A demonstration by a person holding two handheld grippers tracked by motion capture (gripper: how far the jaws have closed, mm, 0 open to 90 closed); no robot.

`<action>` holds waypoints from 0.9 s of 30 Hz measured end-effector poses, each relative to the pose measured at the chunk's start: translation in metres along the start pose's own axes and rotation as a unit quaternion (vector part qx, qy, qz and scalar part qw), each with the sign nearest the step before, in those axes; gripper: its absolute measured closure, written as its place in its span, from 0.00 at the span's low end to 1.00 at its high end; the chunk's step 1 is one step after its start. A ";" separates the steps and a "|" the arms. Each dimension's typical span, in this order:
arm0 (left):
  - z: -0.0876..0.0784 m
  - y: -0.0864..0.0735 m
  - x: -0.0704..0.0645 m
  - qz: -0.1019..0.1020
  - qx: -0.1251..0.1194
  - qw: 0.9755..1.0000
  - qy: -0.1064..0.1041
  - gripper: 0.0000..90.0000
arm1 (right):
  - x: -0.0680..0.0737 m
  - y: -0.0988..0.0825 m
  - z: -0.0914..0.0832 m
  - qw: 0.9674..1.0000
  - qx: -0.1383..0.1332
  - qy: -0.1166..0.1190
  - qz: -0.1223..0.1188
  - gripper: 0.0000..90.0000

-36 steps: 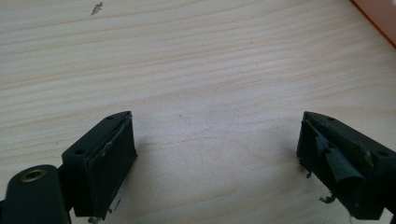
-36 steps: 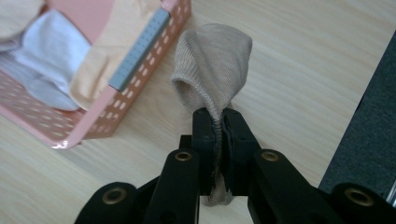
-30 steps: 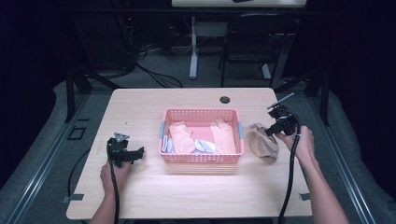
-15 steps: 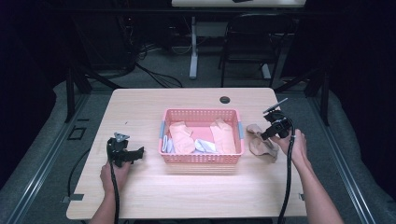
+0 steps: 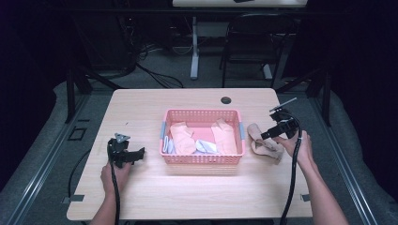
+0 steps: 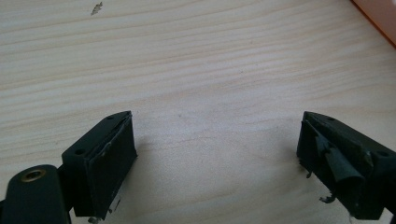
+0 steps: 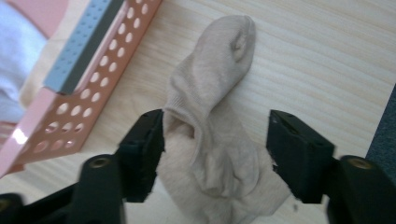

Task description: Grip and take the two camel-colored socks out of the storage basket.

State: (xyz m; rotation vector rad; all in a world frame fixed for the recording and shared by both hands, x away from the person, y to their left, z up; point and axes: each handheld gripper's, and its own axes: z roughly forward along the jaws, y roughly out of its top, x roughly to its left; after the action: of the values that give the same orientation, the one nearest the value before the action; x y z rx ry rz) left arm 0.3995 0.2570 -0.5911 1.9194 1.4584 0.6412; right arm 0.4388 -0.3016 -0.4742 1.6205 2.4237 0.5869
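Nearest our edge of the table (image 5: 187,197), our left gripper (image 5: 136,153) rests with jaws spread wide over bare wood, holding nothing. Toward the right edge, our right gripper (image 7: 212,154) has just been opening; its jaws straddle the beige sock (image 7: 212,121) without pinching, so it lies crumpled just beside the pink basket (image 5: 202,159). Farther in, several socks lie in the basket; we judge sorting partway done

One pink perforated plastic basket (image 5: 202,140) sits on one pale wooden table (image 5: 197,197). Two peach socks (image 5: 182,137) and one pale blue cloth item (image 5: 204,146) lie inside it. One crumpled beige sock (image 5: 264,140) lies just outside. Two black handheld grippers (image 5: 123,153) are about, and one black folding chair (image 5: 244,42).
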 end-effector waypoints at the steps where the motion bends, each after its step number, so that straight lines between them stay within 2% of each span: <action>1: 0.000 0.000 0.000 0.000 0.000 1.000 0.000 0.12 | 0.001 -0.001 -0.002 1.000 -0.001 0.003 0.000 0.32; 8: 0.000 0.000 0.000 0.002 0.001 1.000 0.000 0.12 | 0.010 -0.014 -0.019 1.000 -0.019 0.013 -0.016 0.06; 9: 0.000 0.000 0.000 0.002 0.001 1.000 0.000 0.12 | 0.012 -0.016 -0.021 1.000 -0.012 0.011 -0.020 0.02; 11: 0.000 0.000 0.000 0.002 0.001 1.000 0.000 0.12 | 0.014 -0.021 -0.024 0.999 -0.015 0.018 -0.026 0.01; 17: 0.000 0.000 0.000 0.000 0.000 1.000 0.000 0.12 | 0.021 -0.039 -0.030 0.999 -0.017 0.014 -0.042 0.00; 20: 0.000 0.000 0.000 0.000 0.000 1.000 0.000 0.12 | 0.023 -0.049 -0.028 0.999 -0.018 0.022 -0.040 0.00; 23: 0.000 0.000 0.000 0.000 0.000 1.000 0.000 0.12 | 0.025 -0.060 -0.022 0.999 -0.010 0.018 -0.047 0.00; 27: 0.000 0.000 0.000 0.000 0.000 1.000 0.000 0.12 | 0.028 -0.073 -0.009 0.998 0.011 0.018 -0.052 0.01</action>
State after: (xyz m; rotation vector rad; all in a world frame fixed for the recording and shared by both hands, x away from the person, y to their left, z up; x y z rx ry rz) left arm 0.3995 0.2571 -0.5911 1.9201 1.4585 0.6409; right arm 0.3623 -0.3029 -0.4939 1.4937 2.5303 0.5796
